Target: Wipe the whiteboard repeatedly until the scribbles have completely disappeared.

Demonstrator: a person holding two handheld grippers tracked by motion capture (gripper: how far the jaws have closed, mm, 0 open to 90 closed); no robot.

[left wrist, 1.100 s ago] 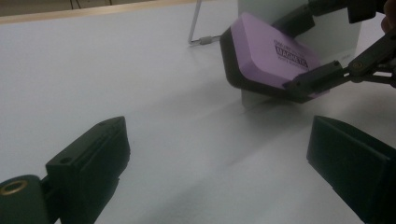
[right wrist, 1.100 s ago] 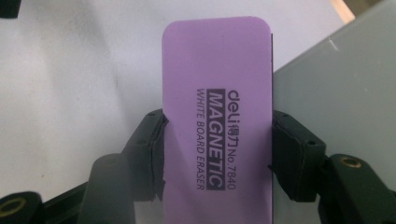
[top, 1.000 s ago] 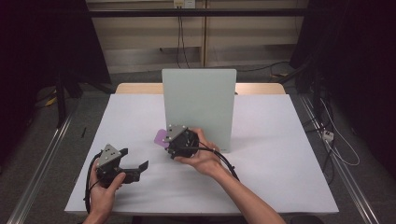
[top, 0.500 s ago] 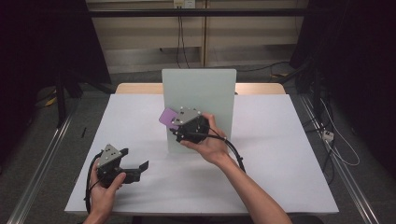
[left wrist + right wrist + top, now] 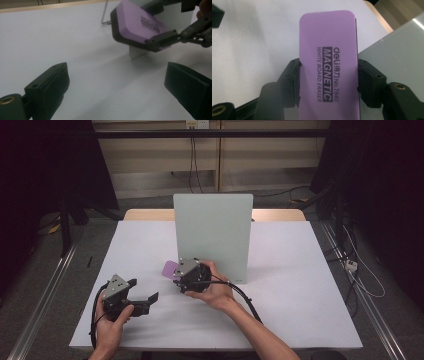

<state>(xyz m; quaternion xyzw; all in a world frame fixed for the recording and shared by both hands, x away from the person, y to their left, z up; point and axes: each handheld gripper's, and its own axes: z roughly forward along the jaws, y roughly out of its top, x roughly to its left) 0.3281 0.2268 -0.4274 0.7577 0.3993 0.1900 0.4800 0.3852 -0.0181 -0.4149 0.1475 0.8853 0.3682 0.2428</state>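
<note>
- The eraser (image 5: 328, 65), a purple block printed "MAGNETIC WHITE BOARD ERASER", was held in the right gripper (image 5: 186, 276), its long sides clamped between the two jaws.
- It was held low over the table (image 5: 300, 285), just left of the foot of the upright board (image 5: 212, 235); whether it touched either could not be told.
- The left gripper (image 5: 131, 299) was held empty near the table's front left, its jaws set wide apart.
- The eraser was judged light and rigid in its plastic shell, with a dark, probably softer pad (image 5: 113, 25) beneath.
- The smooth shell was judged somewhat slippery, so the grip was best taken across the narrow width near mid-length, as shown.
- Its magnet was expected to pull it toward the board once close.
</note>
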